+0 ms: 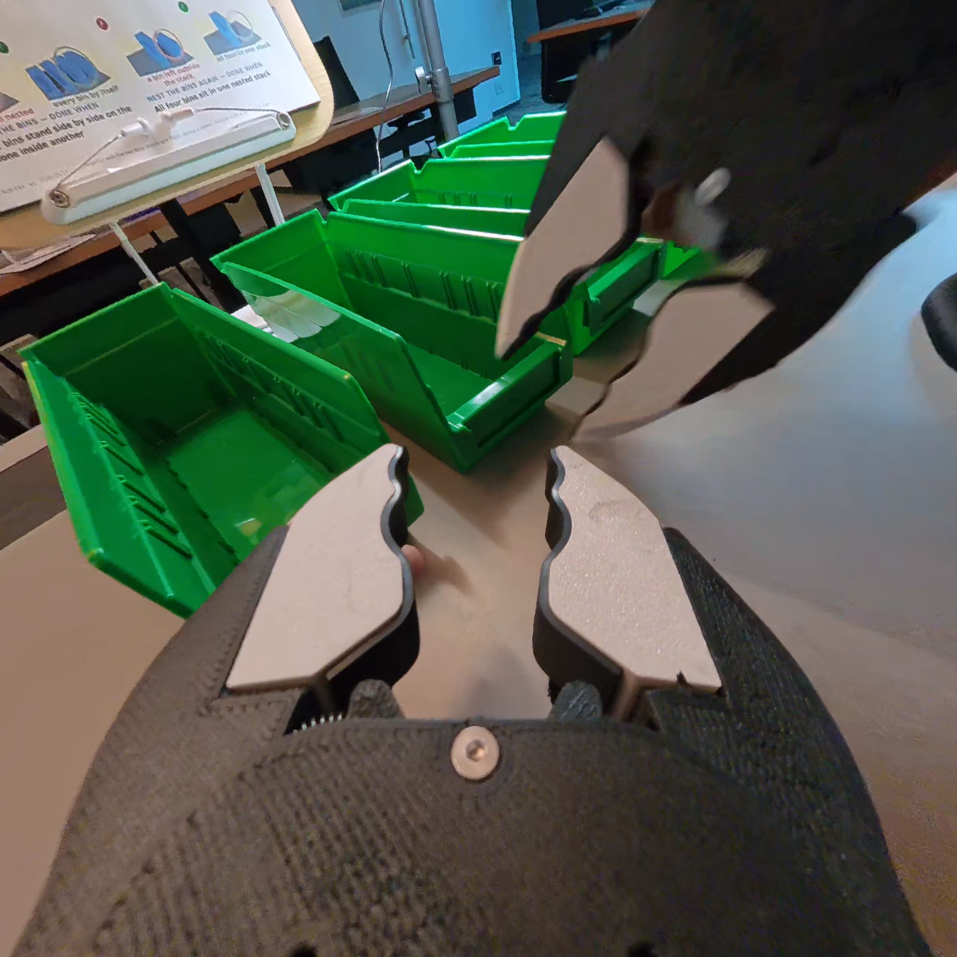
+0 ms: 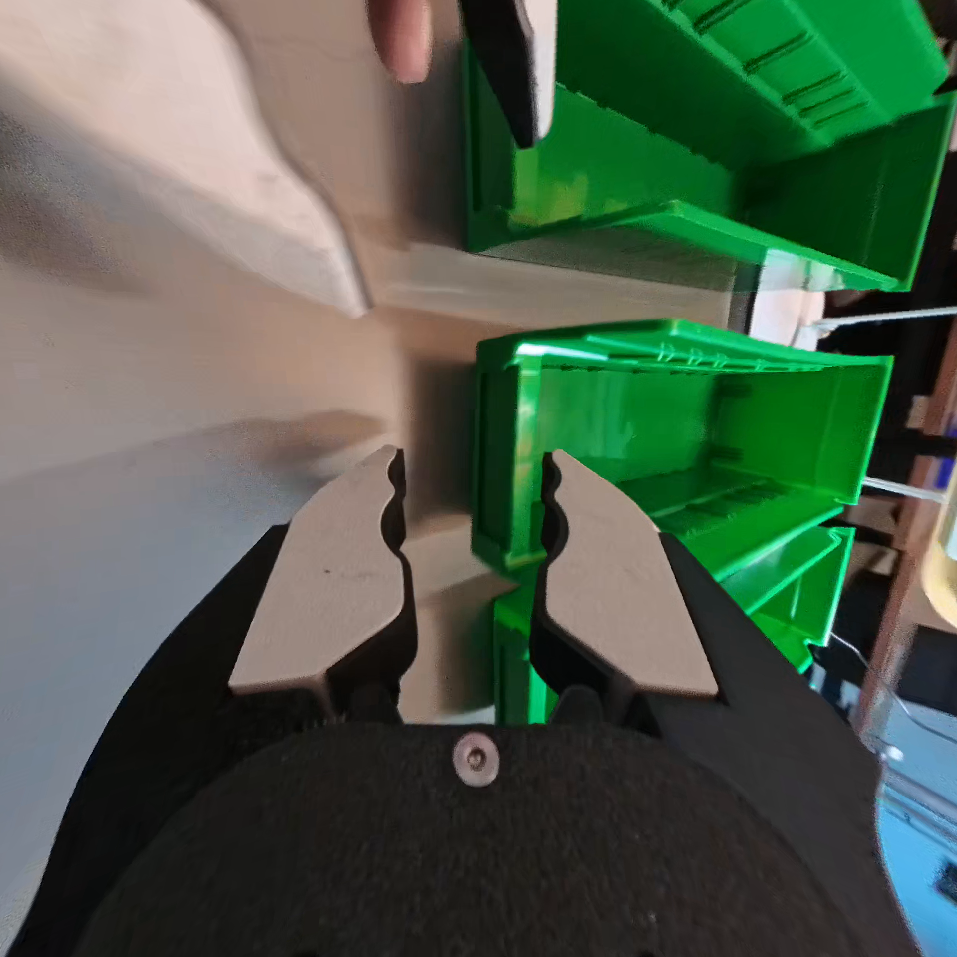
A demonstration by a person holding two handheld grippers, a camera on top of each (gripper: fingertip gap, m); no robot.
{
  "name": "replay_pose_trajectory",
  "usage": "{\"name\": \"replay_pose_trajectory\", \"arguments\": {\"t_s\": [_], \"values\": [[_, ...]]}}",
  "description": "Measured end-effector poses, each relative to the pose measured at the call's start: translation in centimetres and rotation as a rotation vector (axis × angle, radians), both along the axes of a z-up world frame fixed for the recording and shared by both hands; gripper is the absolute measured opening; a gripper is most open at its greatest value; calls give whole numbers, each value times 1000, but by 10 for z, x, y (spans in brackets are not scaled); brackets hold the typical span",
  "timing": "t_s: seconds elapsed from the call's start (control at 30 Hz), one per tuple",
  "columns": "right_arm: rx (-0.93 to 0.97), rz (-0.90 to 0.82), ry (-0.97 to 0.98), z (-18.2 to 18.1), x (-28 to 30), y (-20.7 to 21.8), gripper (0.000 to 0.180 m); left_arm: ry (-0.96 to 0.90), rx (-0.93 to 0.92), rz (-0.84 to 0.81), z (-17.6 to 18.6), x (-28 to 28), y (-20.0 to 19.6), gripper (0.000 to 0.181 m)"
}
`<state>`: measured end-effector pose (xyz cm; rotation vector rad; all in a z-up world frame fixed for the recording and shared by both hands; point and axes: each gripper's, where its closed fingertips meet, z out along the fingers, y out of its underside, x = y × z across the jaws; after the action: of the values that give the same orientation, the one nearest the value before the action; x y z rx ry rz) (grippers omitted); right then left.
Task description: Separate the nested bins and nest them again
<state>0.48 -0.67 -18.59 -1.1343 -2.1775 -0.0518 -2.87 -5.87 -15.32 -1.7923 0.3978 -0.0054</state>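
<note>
Both your grippers are empty: left gripper [image 1: 475, 510] has its fingers apart over bare bench [image 1: 777, 518], right gripper [image 2: 472, 510] likewise apart, reaching in ahead of the left. Green bins [image 1: 393, 331] stand side by side in a row ahead-left of the left gripper, none nested that I can see, so separation looks done. Nearest bin [image 1: 197, 445] sits tilted just left of it. Instruction board [image 1: 155, 103] stands beyond the bins, not blocking
</note>
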Motion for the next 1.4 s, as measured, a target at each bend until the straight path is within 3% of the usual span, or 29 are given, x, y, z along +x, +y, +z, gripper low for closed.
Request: {"name": "replay_pose_trajectory", "arguments": {"t_s": [0.2,0.67,0.77,0.9,1.1,1.27,1.4], "values": [[131,-37,-28,-26,-19,27,30,-32,5,-5,4,-4,-1,51],[208,13,25,-24,-9,31,30,-25,-10,2,-2,-4,1,51],[181,11,120,-13,-9,24,34,-28,-21,2,-5,-5,2,51],[88,33,393,34,4,4,37,-29,-15,4,-3,-6,2,51],[-69,-226,714,78,79,41,46,-31,1,43,3,-15,2,51],[-222,-575,854,65,162,83,58,-62,7,91,11,-30,-1,52],[-310,-714,942,44,201,91,63,-78,12,122,15,-41,-6,52]]}}
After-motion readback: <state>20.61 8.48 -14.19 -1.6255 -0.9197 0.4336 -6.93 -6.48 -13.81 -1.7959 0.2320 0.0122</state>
